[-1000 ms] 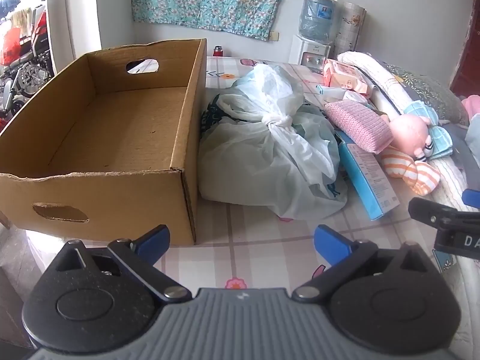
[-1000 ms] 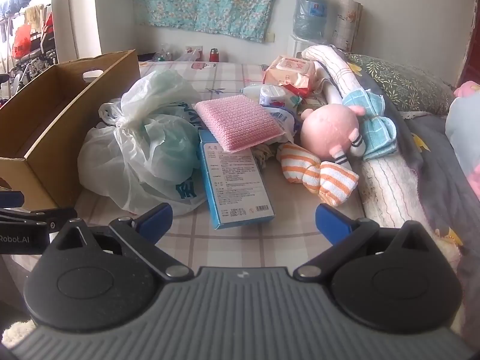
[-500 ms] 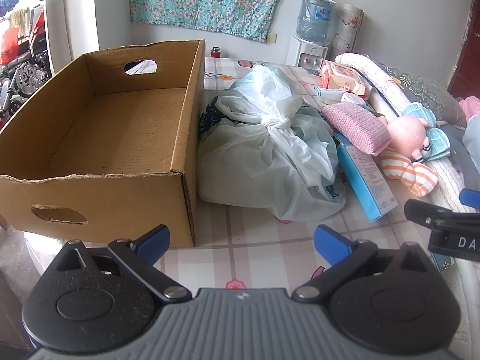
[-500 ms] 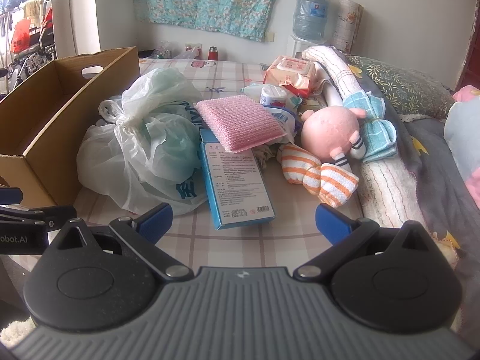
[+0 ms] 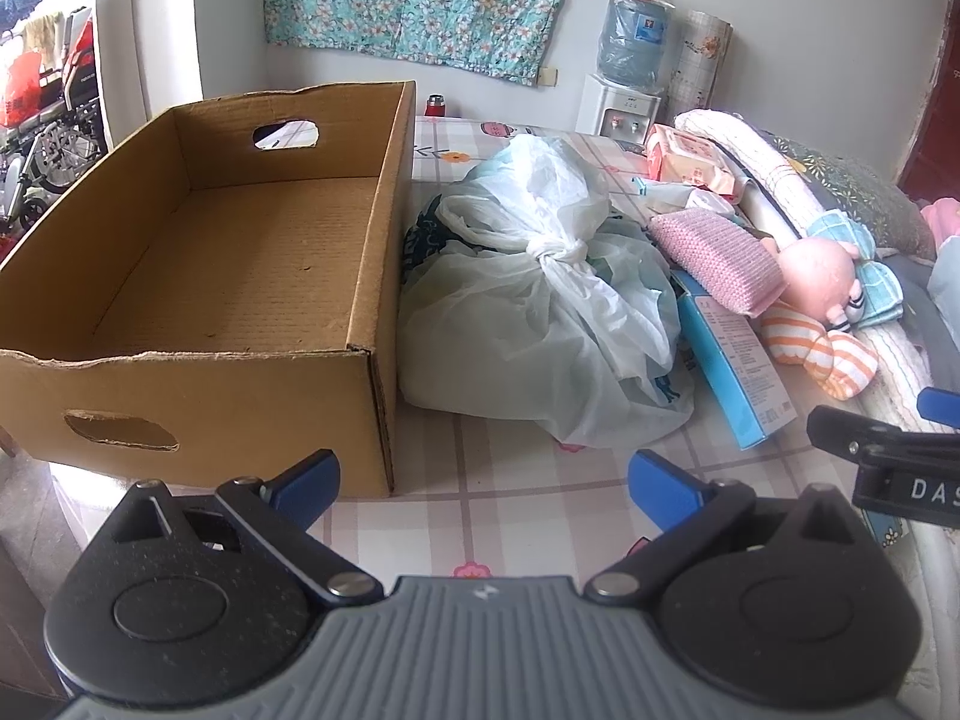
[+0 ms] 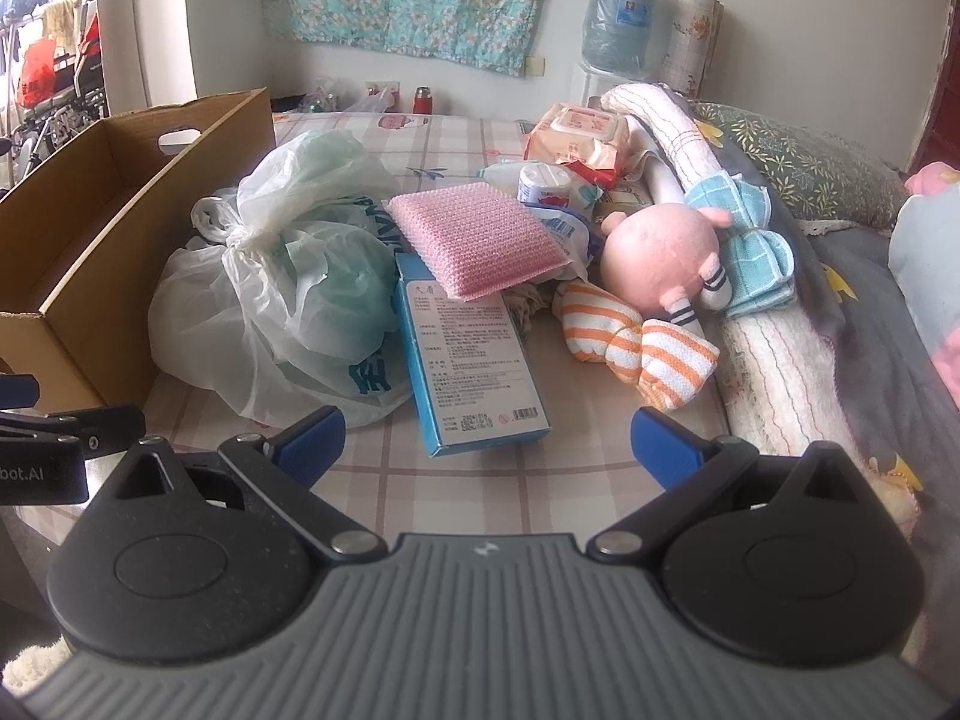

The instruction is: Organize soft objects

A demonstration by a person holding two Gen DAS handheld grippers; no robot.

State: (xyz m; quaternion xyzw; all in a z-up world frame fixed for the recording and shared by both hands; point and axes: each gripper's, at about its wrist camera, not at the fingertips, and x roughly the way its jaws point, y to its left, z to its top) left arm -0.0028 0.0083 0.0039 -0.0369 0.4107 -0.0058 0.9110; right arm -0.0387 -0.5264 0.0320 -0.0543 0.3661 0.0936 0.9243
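Note:
An open, empty cardboard box (image 5: 198, 276) stands on the left of a checked bed sheet; its right wall shows in the right wrist view (image 6: 120, 228). Beside it lies a tied white plastic bag (image 5: 540, 312) (image 6: 282, 294). Right of the bag are a pink knitted pad (image 6: 480, 237) (image 5: 714, 252), a pink plush doll (image 6: 660, 258) (image 5: 816, 282) with orange-striped legs, and a blue carton (image 6: 474, 360). My left gripper (image 5: 483, 480) is open and empty, near the box's front corner. My right gripper (image 6: 486, 447) is open and empty, just short of the blue carton.
A wet-wipes pack (image 6: 576, 135), a small white jar (image 6: 543, 183) and a rolled striped towel (image 6: 774, 330) lie behind and right of the doll. A floral pillow (image 6: 798, 171) is at far right. A water dispenser (image 5: 630, 60) stands by the wall.
Both grippers have shifted slightly; the views have drifted a little, with the box and pile sitting marginally further off. Nothing was picked up or moved.

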